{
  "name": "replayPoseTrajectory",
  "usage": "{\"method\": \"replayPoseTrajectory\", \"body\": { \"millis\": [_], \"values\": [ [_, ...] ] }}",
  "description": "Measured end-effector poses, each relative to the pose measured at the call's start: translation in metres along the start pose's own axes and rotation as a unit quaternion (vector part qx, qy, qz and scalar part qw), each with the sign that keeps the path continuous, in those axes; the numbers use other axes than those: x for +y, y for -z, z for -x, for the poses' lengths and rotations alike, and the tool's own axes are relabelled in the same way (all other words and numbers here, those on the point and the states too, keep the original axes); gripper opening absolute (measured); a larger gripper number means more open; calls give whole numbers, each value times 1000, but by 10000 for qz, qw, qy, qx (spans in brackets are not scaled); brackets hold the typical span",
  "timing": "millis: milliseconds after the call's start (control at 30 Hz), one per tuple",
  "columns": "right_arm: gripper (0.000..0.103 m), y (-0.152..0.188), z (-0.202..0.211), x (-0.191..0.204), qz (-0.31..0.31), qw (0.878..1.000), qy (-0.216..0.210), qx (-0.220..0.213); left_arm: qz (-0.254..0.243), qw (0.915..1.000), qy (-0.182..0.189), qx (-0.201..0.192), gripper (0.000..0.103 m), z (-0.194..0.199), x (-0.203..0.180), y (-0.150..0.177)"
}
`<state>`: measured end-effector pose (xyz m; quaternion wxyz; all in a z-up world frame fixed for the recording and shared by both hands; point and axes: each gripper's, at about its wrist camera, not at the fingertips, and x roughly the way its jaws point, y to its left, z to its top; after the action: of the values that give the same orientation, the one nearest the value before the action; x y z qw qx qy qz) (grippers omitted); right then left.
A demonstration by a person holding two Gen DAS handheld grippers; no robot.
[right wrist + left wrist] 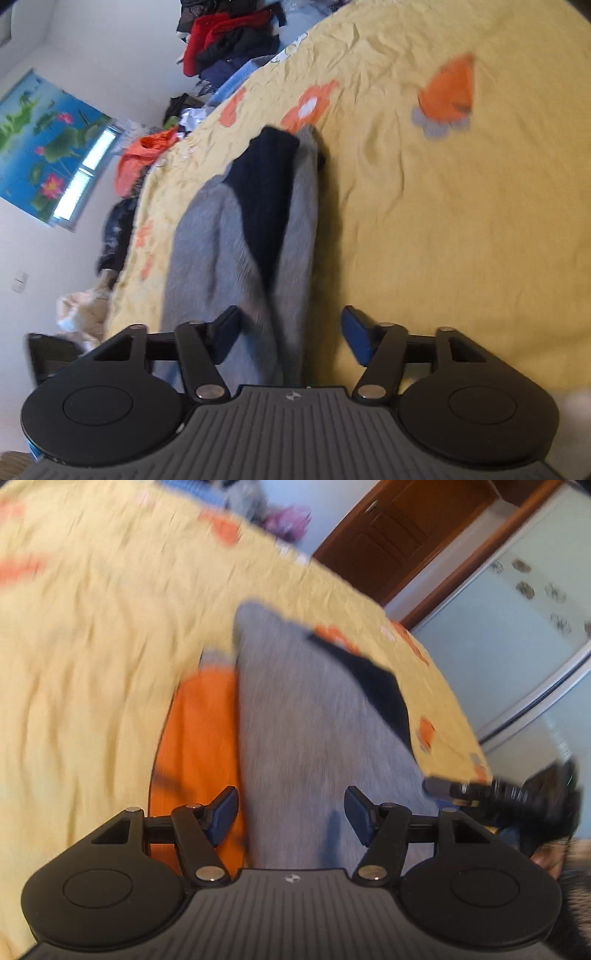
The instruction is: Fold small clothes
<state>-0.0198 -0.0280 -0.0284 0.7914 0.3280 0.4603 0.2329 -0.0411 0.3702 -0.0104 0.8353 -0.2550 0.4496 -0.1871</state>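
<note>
Wrinkled yellow bedsheet bears a fuzzy grey knit garment; both grippers' jaws released, grasping nothing.

Yellow flowered bedsheet, grey-navy garment on it

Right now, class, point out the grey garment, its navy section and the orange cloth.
grey garment (310, 716): left wrist view, middle of body.
navy section (267, 199): right wrist view, centre of panel.
orange cloth (199, 738): left wrist view, middle.

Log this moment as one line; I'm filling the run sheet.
left gripper: open, over grey garment | right gripper: open, over same garment | garment on yellow bedsheet | orange cloth beside
</note>
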Motion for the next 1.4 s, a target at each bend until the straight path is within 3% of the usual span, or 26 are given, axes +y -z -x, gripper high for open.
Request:
{"method": "replayPoseTrajectory", "body": {
  "millis": [100,133,167,200,233,367,467,567,600,700,767,833,867,933,1000,1067,1133,1200,1233,1300,1400],
  "values": [
    [56,13,-4,5,2,9995,-238,220,390,9981,458,154,62,-5,9,8],
    [49,16,-8,8,7,9991,-292,318,518,9965,613,213,61,-9,11,9],
    [27,18,-14,9,-5,9986,-286,443,636,9948,751,271,61,-13,12,9],
    [22,20,-18,12,69,9985,-246,487,683,9942,770,308,45,-17,12,9],
    [22,22,-18,16,254,9983,-229,466,656,9947,679,409,18,-21,9,10],
    [21,28,6,40,830,9956,-234,375,350,9973,523,387,15,-7,-3,11],
    [21,34,10,38,866,9952,-125,430,-68,9980,509,367,15,15,-14,15],
    [29,39,-4,25,541,9974,51,475,-222,9983,193,513,15,5,-7,22],
    [36,39,-1,25,426,9983,41,384,-184,9982,105,560,16,-1,-4,24],
    [56,48,28,35,577,9979,261,-142,12,9989,59,455,23,5,-1,26],
    [60,60,51,49,1017,9895,817,-629,-275,9990,-332,136,36,25,-11,30],
    [63,78,66,69,1513,9690,1685,-986,-814,9906,-1004,-452,91,48,-30,41],
    [67,88,68,78,1689,9587,1992,-1130,-1106,9821,-1303,-795,99,59,-43,48],
    [84,108,66,90,1867,9441,2396,-1281,-1564,9645,-1637,-1358,101,72,-65,66],
    [94,128,52,100,2177,9317,2618,-1267,-1654,9594,-1786,-1422,101,69,-81,83],
    [94,142,38,103,2209,9221,2932,-1225,-1542,9558,-2031,-1466,101,61,-90,102],
    [94,148,23,104,2032,9248,3070,-964,-1380,9549,-2308,-1262,101,49,-93,114],
    [94,154,12,105,1967,9241,3165,-853,-1616,9555,-2279,-951,101,38,-93,122],
    [94,158,10,106,1987,9221,3203,-877,-1731,9519,-2368,-887,101,33,-94,123],
    [97,159,4,106,1951,9172,3373,-836,-1827,9462,-2520,-885,101,28,-94,123],
    [97,157,-7,106,1863,9162,3505,-560,-1744,9470,-2564,-837,101,25,-91,126]
  ]
}}
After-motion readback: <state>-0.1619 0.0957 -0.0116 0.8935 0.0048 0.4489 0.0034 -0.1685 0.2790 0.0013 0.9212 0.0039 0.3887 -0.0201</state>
